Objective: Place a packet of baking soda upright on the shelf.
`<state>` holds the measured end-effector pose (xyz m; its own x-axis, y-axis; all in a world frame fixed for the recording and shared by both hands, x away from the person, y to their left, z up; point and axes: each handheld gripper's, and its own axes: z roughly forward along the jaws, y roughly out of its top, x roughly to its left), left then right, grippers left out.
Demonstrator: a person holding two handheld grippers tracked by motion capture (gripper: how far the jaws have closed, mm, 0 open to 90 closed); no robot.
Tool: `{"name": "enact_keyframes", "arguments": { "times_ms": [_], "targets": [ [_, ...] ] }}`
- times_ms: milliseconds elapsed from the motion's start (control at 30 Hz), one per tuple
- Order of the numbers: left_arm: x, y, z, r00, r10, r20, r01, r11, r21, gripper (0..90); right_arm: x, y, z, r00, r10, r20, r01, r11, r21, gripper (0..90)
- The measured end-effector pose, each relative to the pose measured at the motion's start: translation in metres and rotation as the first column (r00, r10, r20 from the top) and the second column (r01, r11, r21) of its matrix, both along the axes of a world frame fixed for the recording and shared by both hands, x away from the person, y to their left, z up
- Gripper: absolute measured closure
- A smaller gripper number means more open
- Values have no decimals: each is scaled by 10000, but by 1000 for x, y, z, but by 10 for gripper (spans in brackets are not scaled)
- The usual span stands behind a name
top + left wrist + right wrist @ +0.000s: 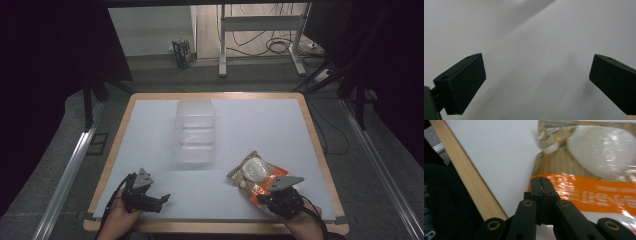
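One snack packet (pixel 255 176), orange and gold with white pieces showing, lies at the near right of the white table (pixel 260 125). Right gripper (pixel 262 198) clamps its near edge, jaws pressed together. One clear plastic container (pixel 195 131) sits mid-table. Left gripper (pixel 162 199) spread wide over bare surface, grasping nothing. Grey floor, cables beyond.

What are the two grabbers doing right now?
Left gripper open, over bare table. Right gripper shut on snack bag edge. Clear tub mid-table, untouched.
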<state>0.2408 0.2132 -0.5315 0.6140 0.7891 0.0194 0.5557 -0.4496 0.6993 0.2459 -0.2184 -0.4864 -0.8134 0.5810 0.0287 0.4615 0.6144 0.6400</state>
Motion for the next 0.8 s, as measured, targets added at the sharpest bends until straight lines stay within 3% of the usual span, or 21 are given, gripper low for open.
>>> {"name": "enact_keyframes", "arguments": {
  "times_ms": [300, 433, 800],
  "targets": [
    [0, -1, 0, 10000, -51, 4, 51, 10000, 85, 8, -5, 17, -11, 9971, 666, -381, -671, 9977, -131, 887],
    [0, -1, 0, 10000, -76, -7, 76, 9999, 131, 8, -5, 21, -17, 9956, 804, -476, -829, 9952, -522, 887],
    [0, -2, 0, 10000, -96, -6, 96, 9998, 181, 9, -3, 14, -21, 9976, 536, -428, -583, 9913, -1178, 887]
  ]
}}
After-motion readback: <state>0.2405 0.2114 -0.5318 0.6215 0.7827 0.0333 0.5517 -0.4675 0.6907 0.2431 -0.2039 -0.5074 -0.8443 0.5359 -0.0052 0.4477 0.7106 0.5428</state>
